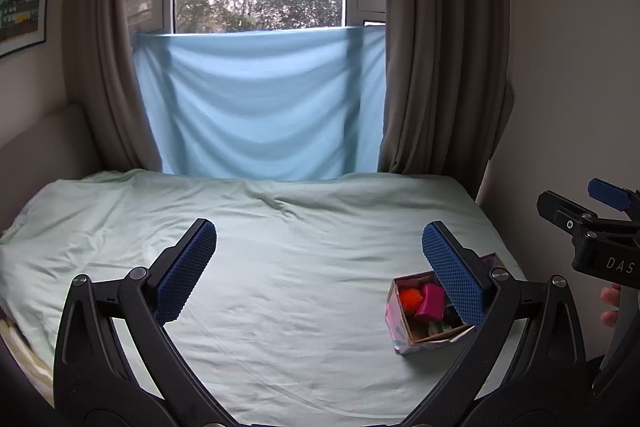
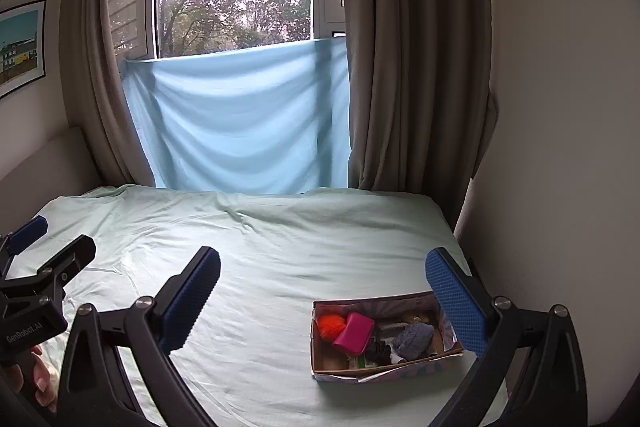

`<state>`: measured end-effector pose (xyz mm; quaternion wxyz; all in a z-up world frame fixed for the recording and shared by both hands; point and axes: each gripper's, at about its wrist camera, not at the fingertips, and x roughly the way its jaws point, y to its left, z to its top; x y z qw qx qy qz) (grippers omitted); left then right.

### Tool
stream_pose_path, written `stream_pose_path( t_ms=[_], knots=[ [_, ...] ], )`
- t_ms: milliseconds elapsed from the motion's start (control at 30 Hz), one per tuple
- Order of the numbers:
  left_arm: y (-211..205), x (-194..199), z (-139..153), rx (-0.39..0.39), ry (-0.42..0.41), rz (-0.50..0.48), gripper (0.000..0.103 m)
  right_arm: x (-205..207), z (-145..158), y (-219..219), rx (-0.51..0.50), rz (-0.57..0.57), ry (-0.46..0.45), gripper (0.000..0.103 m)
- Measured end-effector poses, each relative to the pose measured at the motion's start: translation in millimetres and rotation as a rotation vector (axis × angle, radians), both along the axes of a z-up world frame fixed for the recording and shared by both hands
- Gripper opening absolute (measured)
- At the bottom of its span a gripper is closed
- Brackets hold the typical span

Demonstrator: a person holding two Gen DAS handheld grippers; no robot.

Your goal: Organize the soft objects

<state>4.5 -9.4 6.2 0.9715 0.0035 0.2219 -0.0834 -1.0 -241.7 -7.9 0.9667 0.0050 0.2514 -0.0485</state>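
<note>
With both the left gripper and the right gripper held wide apart and empty above the wrinkled bed sheet, the fuzzy orange pompom, pink pouch and grey knit piece are seen gathered in the cardboard box below the right gripper's right finger, a scene fitting either sorting finished or unpacking ahead

Pale green bedsheet spread below, blue cloth hung at twelve o'clock, brown curtains drawn aside, framed picture at ten o'clock.

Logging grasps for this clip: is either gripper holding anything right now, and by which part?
Nothing held. The left gripper and right gripper both have jaws open and empty above the bed.
</note>
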Motion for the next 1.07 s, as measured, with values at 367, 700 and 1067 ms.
stream_pose_path(
  t_ms=[367,700,1067],
  knots=[
    [-3.2,3.0,-0.6,0.009,-0.006,-0.013,0.103,8.1,-0.7,-2.8,0.005,-0.008,0.004,0.102],
    [-5.6,9.2,-4.7,0.062,0.004,0.034,0.103,11.1,-2.2,-1.3,0.006,-0.005,0.011,0.102],
    [-1.7,27.6,-20.9,0.075,0.049,0.012,0.103,35.5,-22.1,2.5,0.029,0.001,0.085,0.102]
  ],
)
